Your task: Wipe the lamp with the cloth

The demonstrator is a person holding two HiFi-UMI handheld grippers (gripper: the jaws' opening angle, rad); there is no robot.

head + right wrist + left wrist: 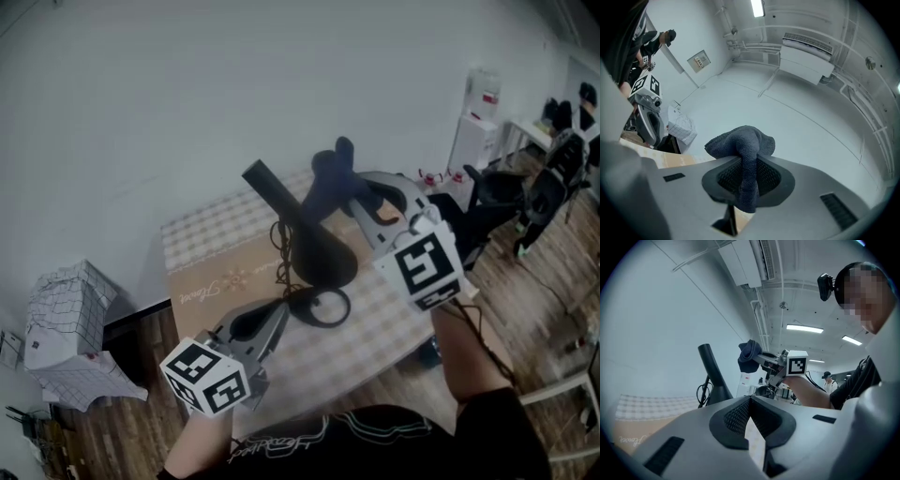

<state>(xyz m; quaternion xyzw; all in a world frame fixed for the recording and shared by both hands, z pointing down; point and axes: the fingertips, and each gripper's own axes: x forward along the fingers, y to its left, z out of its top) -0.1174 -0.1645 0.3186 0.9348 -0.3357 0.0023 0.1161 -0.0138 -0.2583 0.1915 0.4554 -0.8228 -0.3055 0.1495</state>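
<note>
– Dark blue cloth (740,145), bunched up and pinched tight in the right hand-held gripper (747,174). A fold hangs down between the jaws and a wad bulges out past the tips.

– And the lamp (314,248)?

– Black, standing on the desk (202,246), which has a checked cover. Its stem slants up toward the far left. The cloth is raised over the lamp's far side, just right of the stem's top and clear of it. I can't say if it touches the lamp lower down.

– What about the left hand-held gripper (750,401)?

– Clenched on nothing, pads meeting at the tips. It's low at the desk's near edge, beside the ring at the lamp's foot.

– Anything else around?

– A white box (70,309) on the wooden floor, left of the desk.
</note>
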